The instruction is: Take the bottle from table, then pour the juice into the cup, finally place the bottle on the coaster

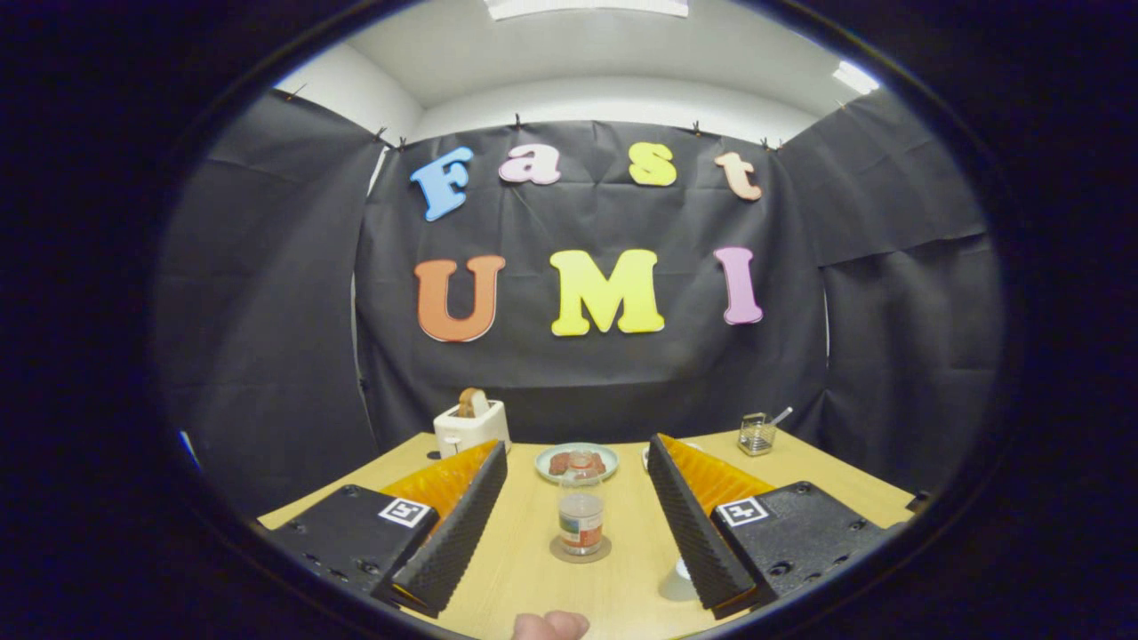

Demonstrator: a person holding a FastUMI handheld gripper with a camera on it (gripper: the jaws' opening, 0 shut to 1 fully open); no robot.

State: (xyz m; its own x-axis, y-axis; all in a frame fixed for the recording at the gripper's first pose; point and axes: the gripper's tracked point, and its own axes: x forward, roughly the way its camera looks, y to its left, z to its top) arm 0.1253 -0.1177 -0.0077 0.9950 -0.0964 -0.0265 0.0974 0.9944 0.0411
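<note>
Looking along your gripper (pixel 575 446), you've got the jaws spread wide with nothing between the pads, fully released.

Second voice: And the bottle?

First voice: Lower middle of the picture. The small clear plastic bottle with the banded label (pixel 581 514) stands upright on the round brownish coaster (pixel 580 551), midway between your two fingers and touching neither. Going by that, I'd say the last step is done, or near enough.

Second voice: If you do have to take it again, how will it behave?

First voice: My guess is light and a bit slick. It's thin clear plastic, so squeeze gently or the wall may give. It's narrow and fairly tall for its base, so a sideways nudge from either finger could tip it. Close on the labelled band around the lower body, where there's more grip, not up at the cap.

Second voice: Anything close by?

First voice: Just beyond the bottle is the pale green round plate with reddish food (pixel 576 462). Left of centre, past your left finger, sits the white toaster with a slice of bread (pixel 471 425). Right of centre, well apart, is the small wire basket (pixel 757 435). I can't make out the cup for certain, and a fingertip (pixel 551 625) shows at the bottom middle.
</note>
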